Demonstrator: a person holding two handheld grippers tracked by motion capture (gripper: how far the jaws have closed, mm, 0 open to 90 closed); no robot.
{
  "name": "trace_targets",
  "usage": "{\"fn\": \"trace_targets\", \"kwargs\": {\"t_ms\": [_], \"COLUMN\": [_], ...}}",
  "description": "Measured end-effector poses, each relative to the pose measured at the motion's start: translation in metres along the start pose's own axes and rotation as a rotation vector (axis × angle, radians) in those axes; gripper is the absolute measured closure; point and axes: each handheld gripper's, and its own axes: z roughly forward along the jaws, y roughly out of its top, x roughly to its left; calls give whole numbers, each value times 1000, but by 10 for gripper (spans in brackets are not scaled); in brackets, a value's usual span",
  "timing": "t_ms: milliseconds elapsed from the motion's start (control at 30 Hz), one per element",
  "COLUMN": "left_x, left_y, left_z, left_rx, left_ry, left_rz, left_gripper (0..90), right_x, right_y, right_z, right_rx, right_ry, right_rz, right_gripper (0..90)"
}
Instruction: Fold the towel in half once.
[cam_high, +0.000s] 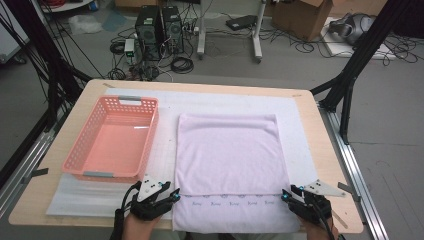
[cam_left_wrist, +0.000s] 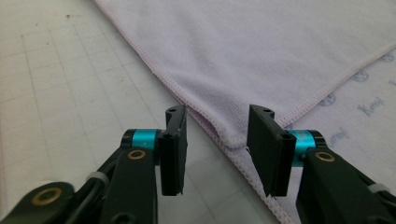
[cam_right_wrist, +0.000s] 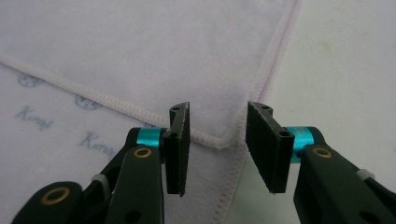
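Note:
A pale lilac towel (cam_high: 227, 155) lies flat in the middle of the table, its upper layer folded over a lower layer that sticks out at the near edge with printed lettering (cam_high: 227, 203). My left gripper (cam_high: 172, 194) is open at the folded layer's near left corner (cam_left_wrist: 232, 140), which lies between the jaws. My right gripper (cam_high: 287, 194) is open at the near right corner (cam_right_wrist: 219, 140), jaws on either side of it.
An empty salmon-pink plastic basket (cam_high: 77, 150) stands left of the towel on a white gridded mat (cam_high: 165, 150). The wooden table's edges (cam_high: 330, 150) lie close to the right. Computers, cables and boxes sit on the floor beyond.

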Motion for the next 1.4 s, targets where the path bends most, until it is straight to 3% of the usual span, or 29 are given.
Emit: {"fn": "trace_targets", "kwargs": {"t_ms": [67,167,233,333,567,700,833,1000,1067,1100,1167,1200,1333,1400], "left_x": [0,-4,-8,-11,-11,-7,-1,4,1,-1,-8,-10,-12,-12], "left_y": [-1,-1,-1,-1,2,2,4,10,12,13,13,13,14,14], "left_z": [3,6,7,7,-1,-1,1,15,20,19,17,16,14,13], "left_rx": [22,19,17,4,-60,-45,-46,15,32,23,1,-4,-33,-34], "left_ry": [-2,14,18,32,20,-2,-20,-44,-19,-7,44,48,52,32], "left_rz": [5,56,89,108,120,84,6,-27,-3,23,116,132,151,150], "left_gripper": [561,723,811,856,878,865,687,615,651,706,829,846,856,850], "right_x": [4,13,19,19,13,13,13,13,13,13,13,12,12,12], "right_y": [1,4,6,7,5,6,5,5,5,4,4,4,4,4], "right_z": [4,6,6,4,0,-1,1,1,1,1,0,1,1,1], "right_rx": [5,19,25,1,-12,-16,-7,-8,-8,-6,-7,-6,-4,-7], "right_ry": [-13,-21,-39,-14,0,5,5,6,5,4,4,3,5,6], "right_rz": [-37,-117,-165,-135,-106,-105,-103,-97,-96,-95,-96,-94,-95,-97], "right_gripper": [656,822,845,851,850,849,848,847,847,847,847,845,845,845]}}
